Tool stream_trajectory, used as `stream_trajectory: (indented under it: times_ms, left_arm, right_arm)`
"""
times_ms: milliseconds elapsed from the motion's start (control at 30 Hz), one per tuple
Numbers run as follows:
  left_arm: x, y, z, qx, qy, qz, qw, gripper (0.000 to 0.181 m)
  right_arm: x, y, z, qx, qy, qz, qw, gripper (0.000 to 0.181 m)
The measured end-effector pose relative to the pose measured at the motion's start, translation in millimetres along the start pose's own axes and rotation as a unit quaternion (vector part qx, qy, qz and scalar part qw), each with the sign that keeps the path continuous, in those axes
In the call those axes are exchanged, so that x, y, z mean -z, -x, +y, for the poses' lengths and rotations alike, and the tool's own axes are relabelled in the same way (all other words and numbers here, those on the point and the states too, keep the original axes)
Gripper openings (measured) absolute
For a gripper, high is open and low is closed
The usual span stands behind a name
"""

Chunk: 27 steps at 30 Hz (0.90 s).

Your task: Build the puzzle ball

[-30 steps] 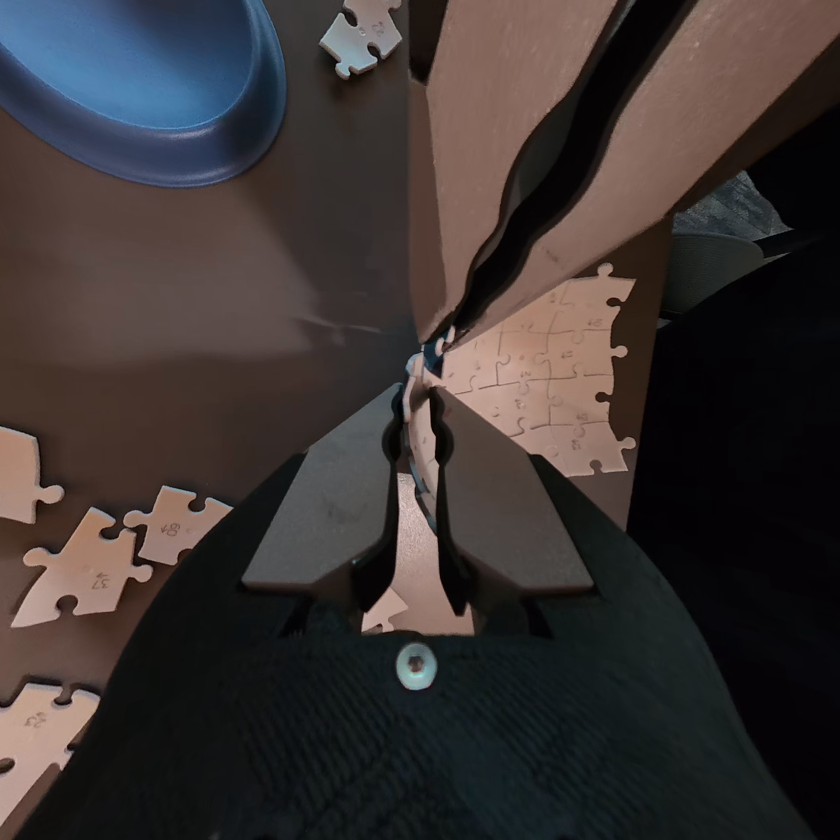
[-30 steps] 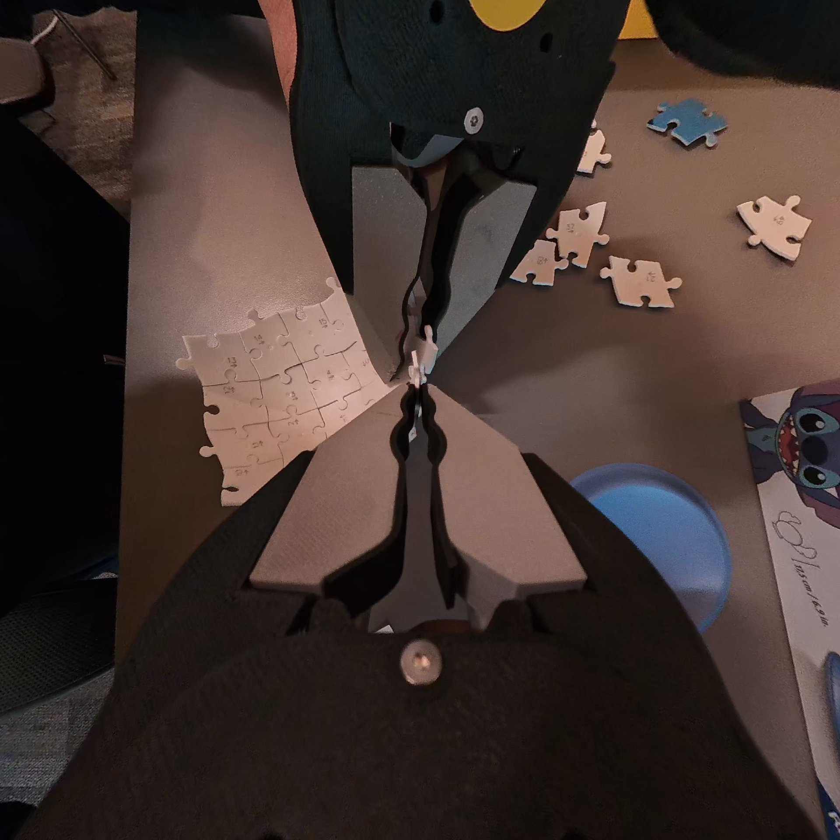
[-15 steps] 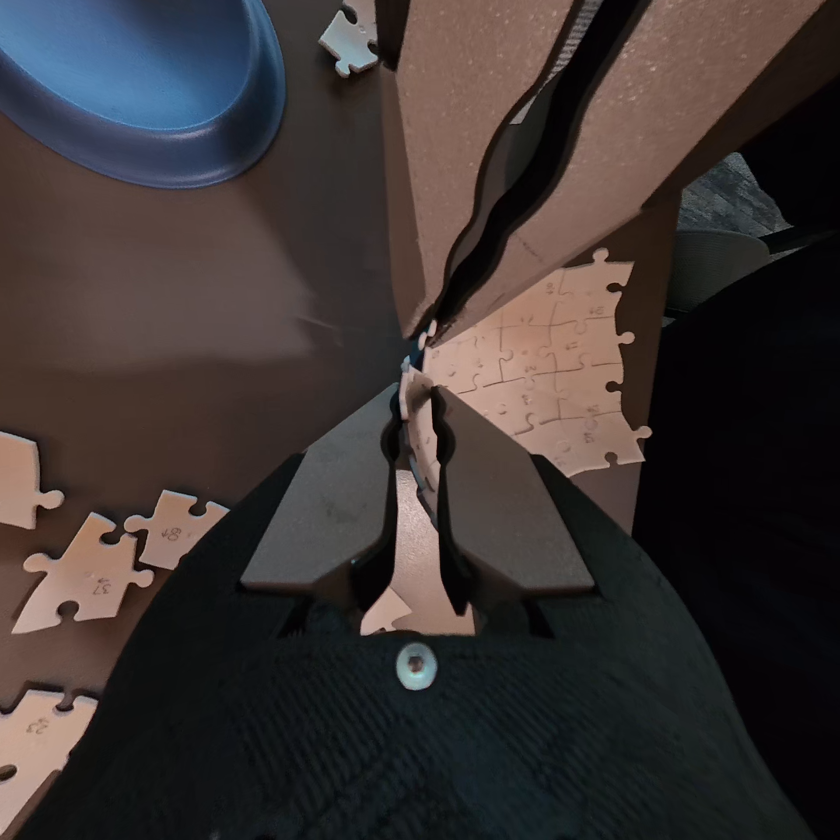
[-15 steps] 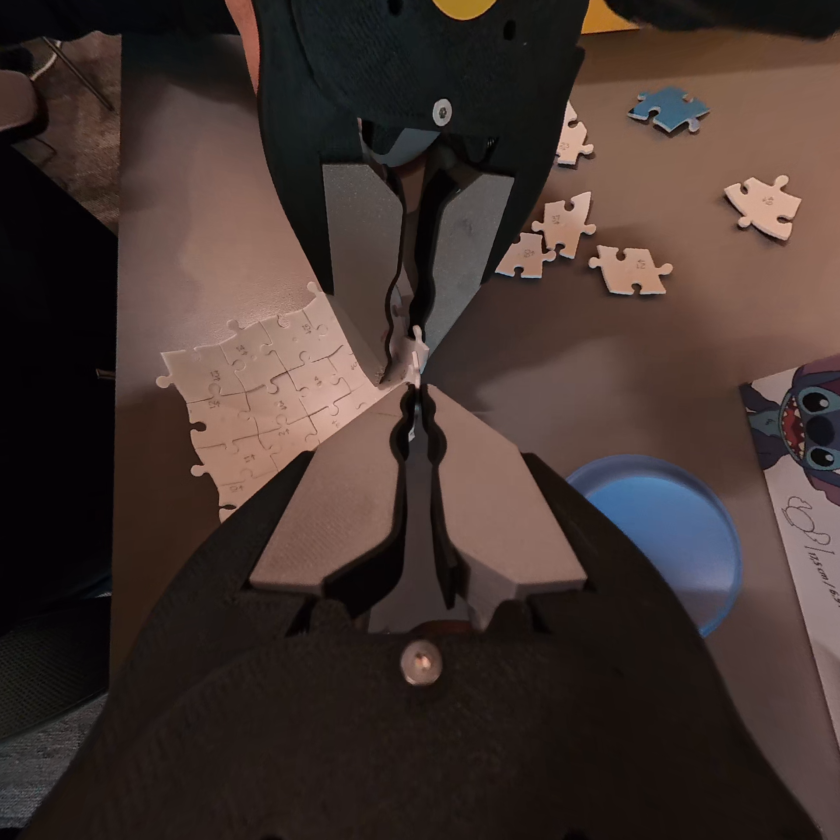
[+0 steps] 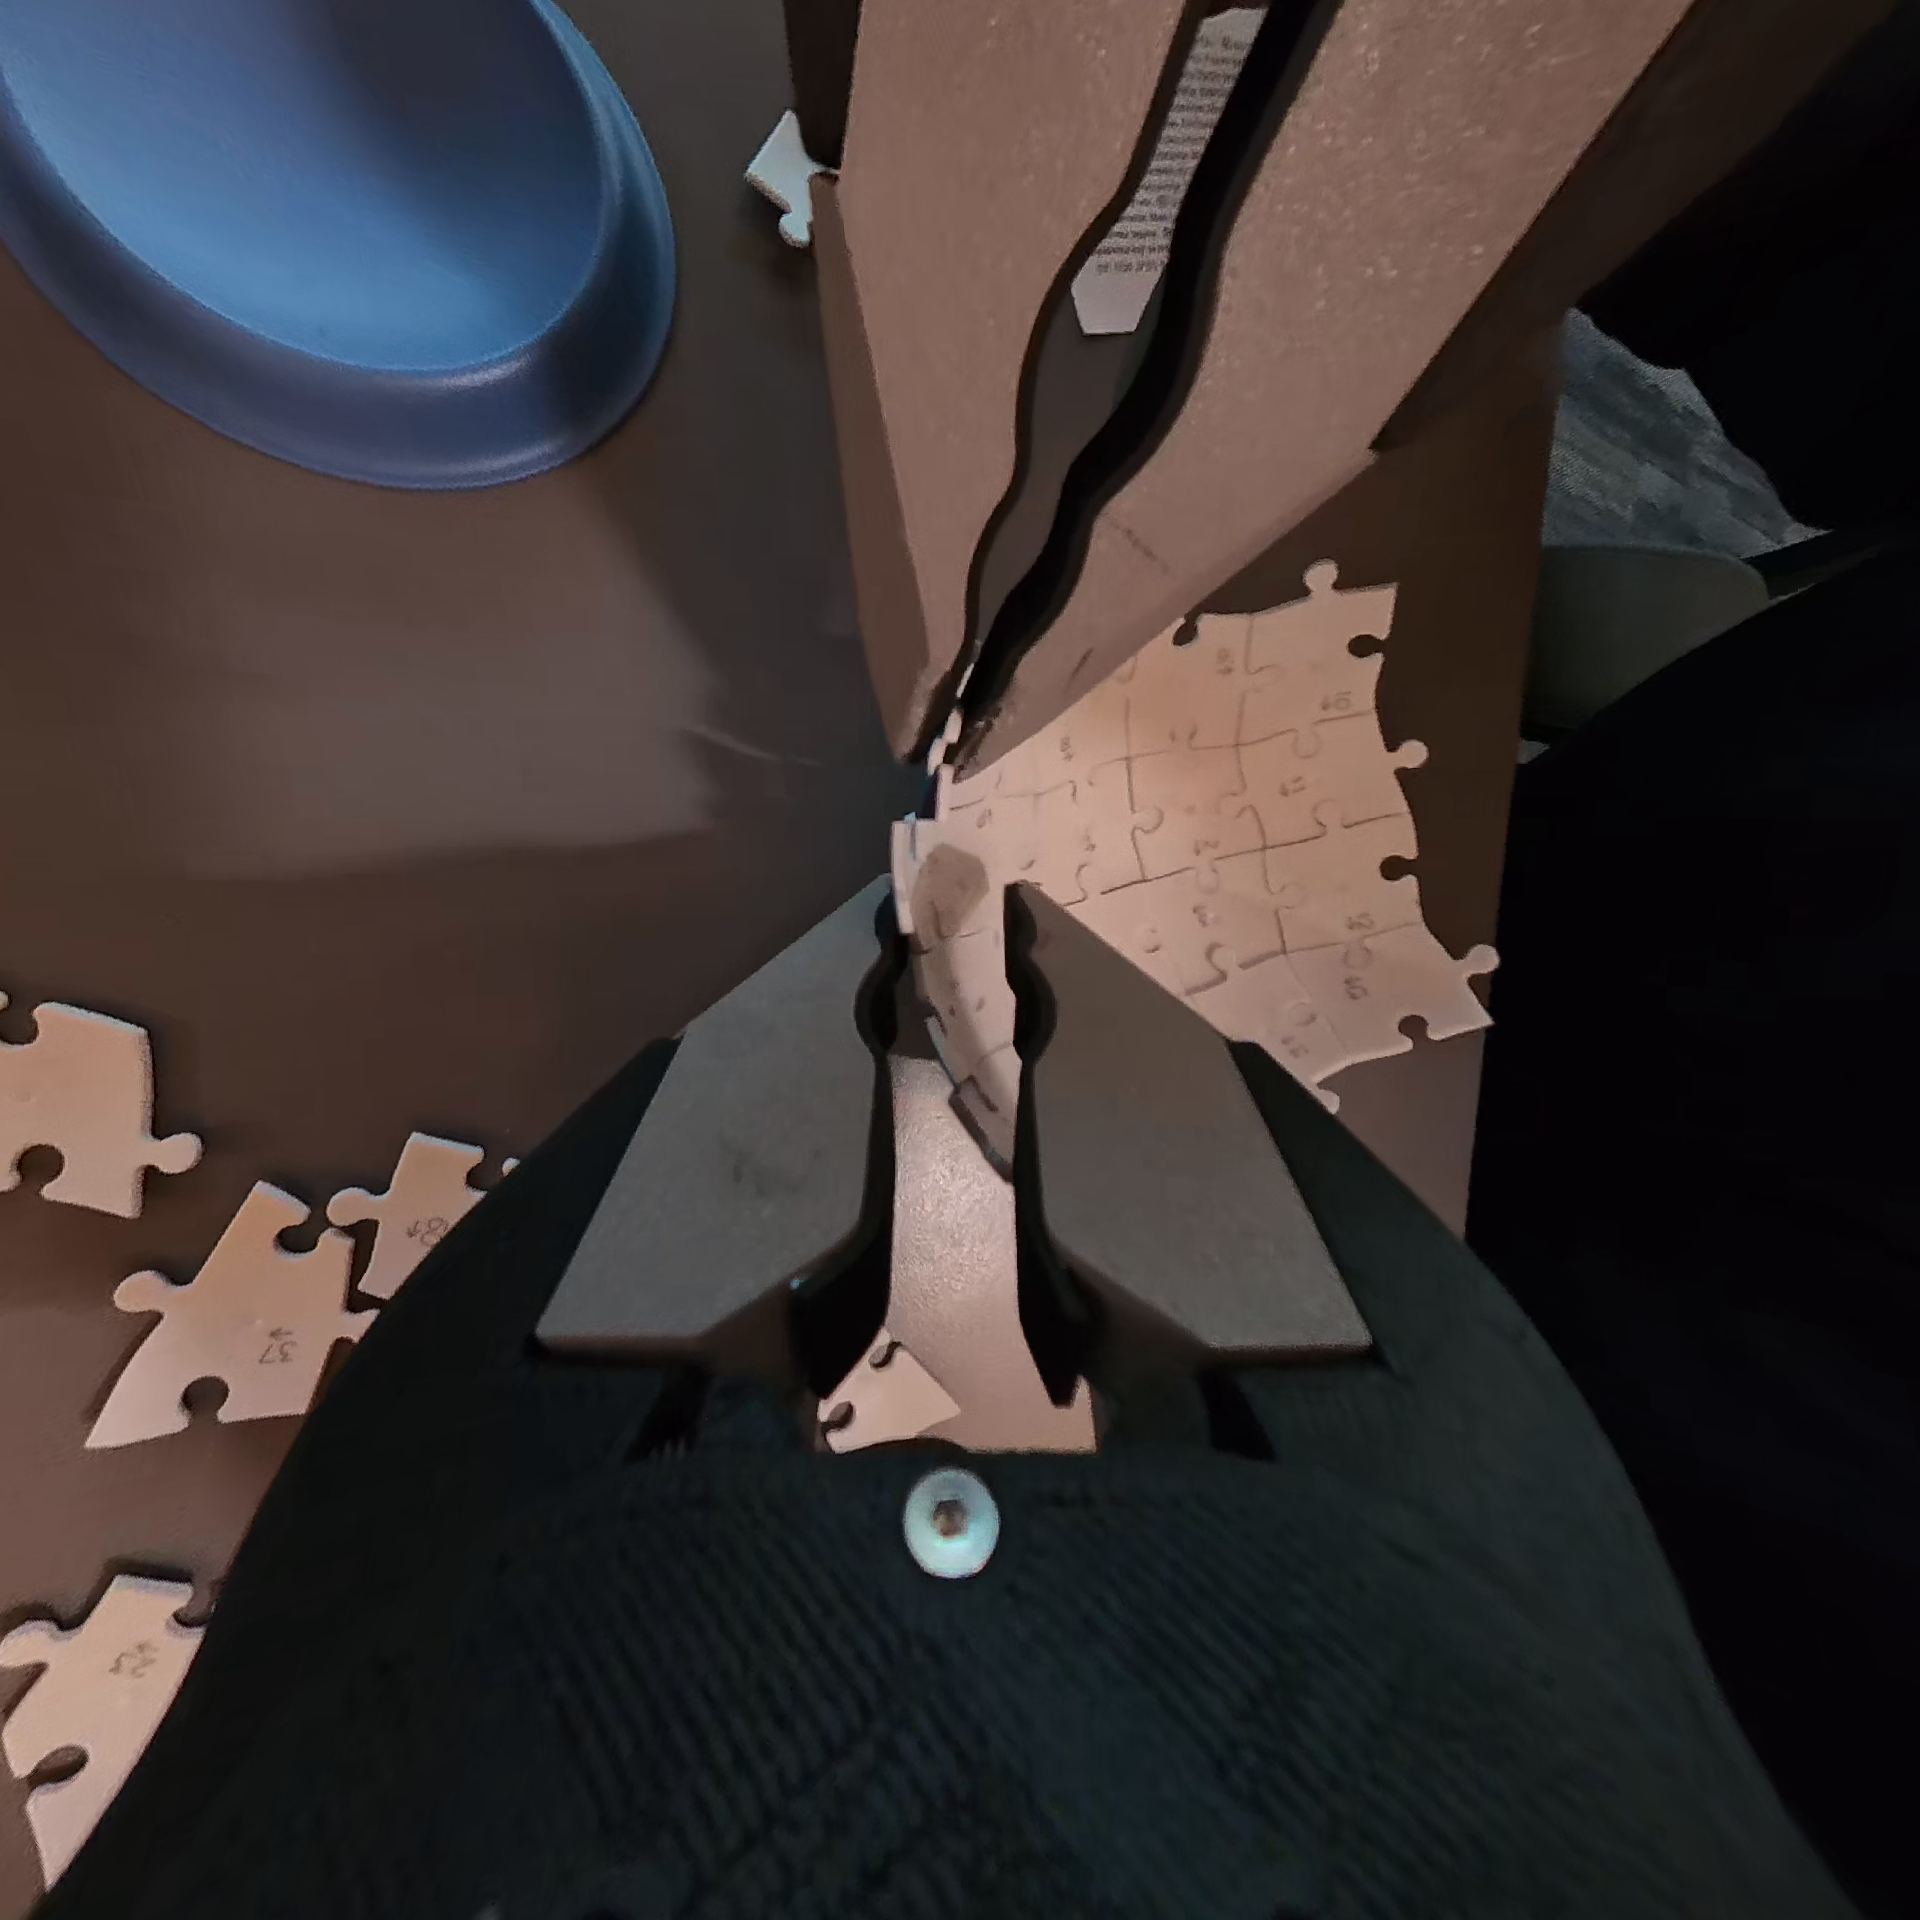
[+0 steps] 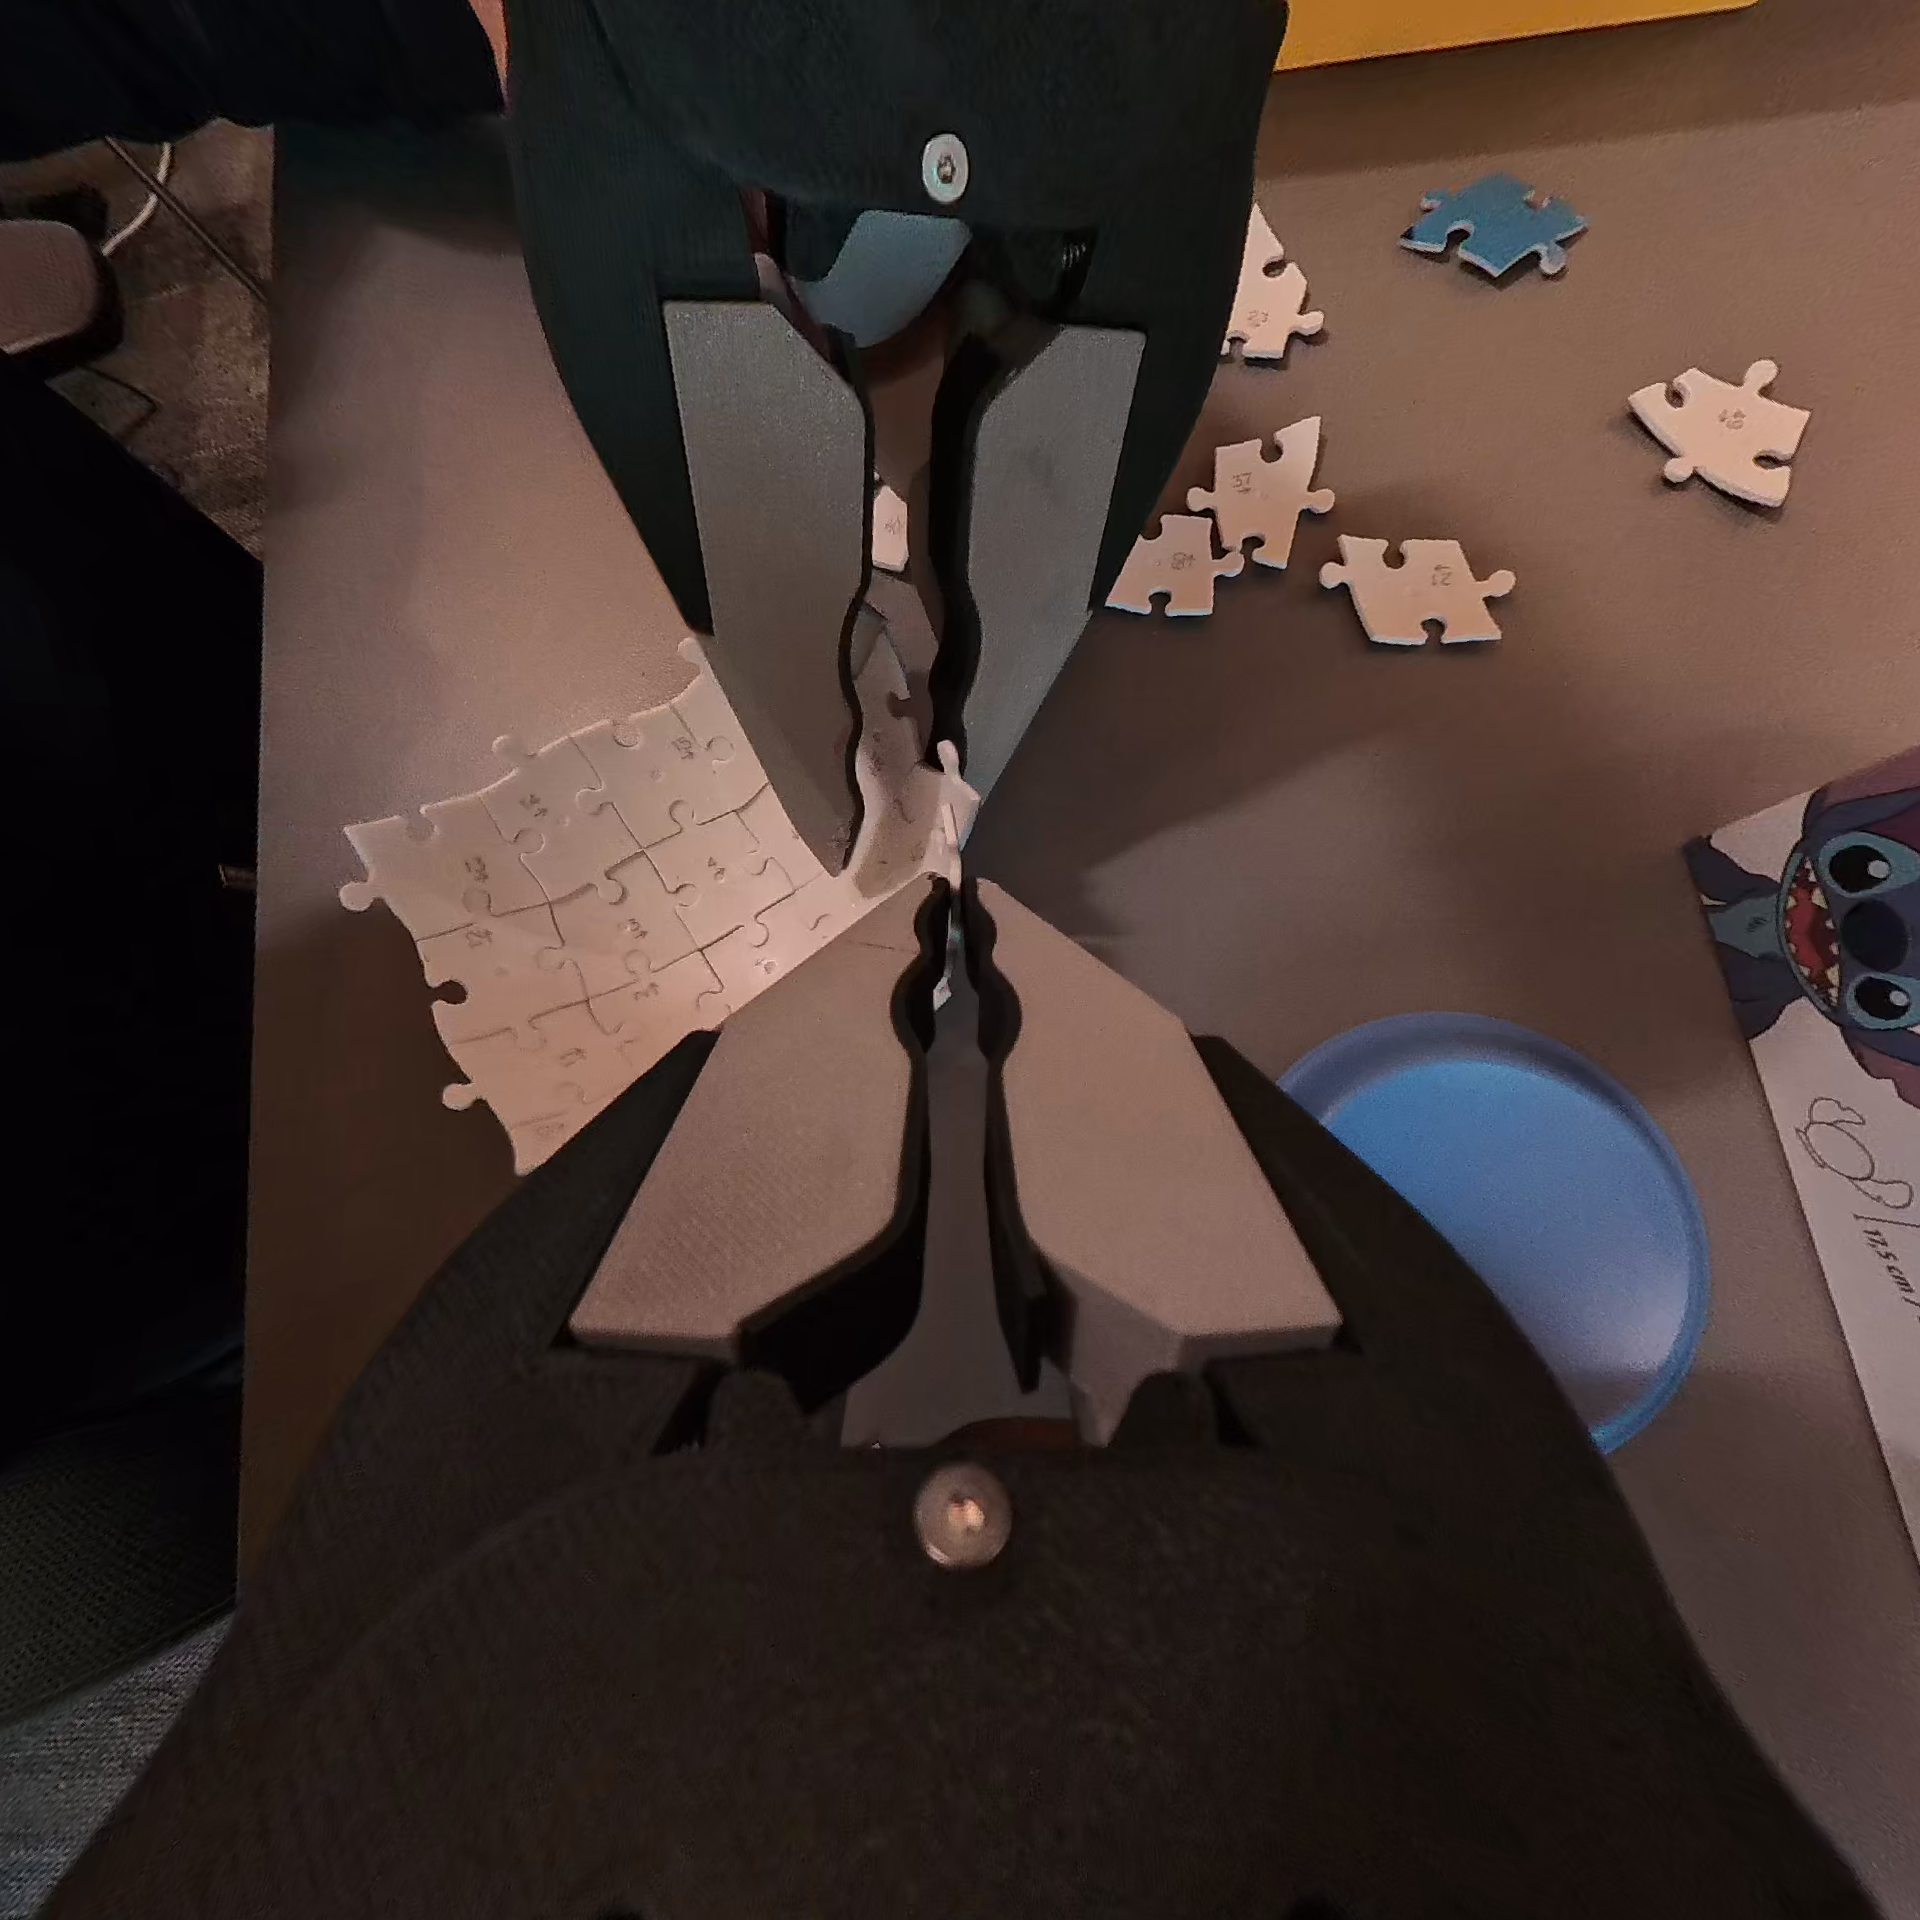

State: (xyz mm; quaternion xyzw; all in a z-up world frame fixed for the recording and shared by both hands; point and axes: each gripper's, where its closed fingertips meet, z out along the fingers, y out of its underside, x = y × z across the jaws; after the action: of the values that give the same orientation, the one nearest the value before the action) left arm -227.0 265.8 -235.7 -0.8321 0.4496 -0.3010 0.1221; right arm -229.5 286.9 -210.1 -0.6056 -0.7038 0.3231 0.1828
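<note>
A white assembled puzzle sheet of several joined pieces, printed side down, lies partly raised near the table's edge; it also shows in the right wrist view. My left gripper is shut on the sheet's near edge, which curves up between its fingers. It faces me in the right wrist view. My right gripper is shut on a single white puzzle piece that sticks out of its tips and touches the sheet's raised edge. In the left wrist view the right gripper comes in from above, tip to tip with the left.
A blue round dish sits on the brown table, also in the left wrist view. Several loose white pieces and one blue piece lie beyond. A printed cartoon sheet lies at the right. The table edge runs beside the sheet. Less than 4 cm separates the two grippers' tips.
The two grippers have drawn closer together, tip to tip. The left jaws stand slightly wider around the sheet's edge. The single piece now touches that edge.
</note>
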Motion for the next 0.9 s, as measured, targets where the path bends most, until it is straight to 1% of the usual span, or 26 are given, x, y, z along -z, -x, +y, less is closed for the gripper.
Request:
stream_trajectory:
  times_ms: [333,467,600,900]
  left_arm:
    - [1.6,1.1,-5.2,-0.006,-0.017,0.004,1.0,0.018]
    - [2.6,2.5,-7.8,-0.009,-0.026,0.007,1.0,0.016]
    - [2.9,5.8,-10.6,-0.018,-0.034,-0.004,0.999,0.013]
    - [3.1,4.7,-13.5,-0.026,-0.043,-0.003,0.999,0.015]
  right_arm:
    - [0.5,-2.1,0.5,-0.001,-0.001,0.003,1.0,0.0]
    - [0.9,-2.3,0.3,0.0,-0.002,0.004,1.0,0.0]
    - [1.0,-2.8,0.0,-0.001,-0.003,0.005,1.0,0.0]
    - [1.0,-2.9,0.5,-0.002,-0.003,0.006,1.0,0.0]
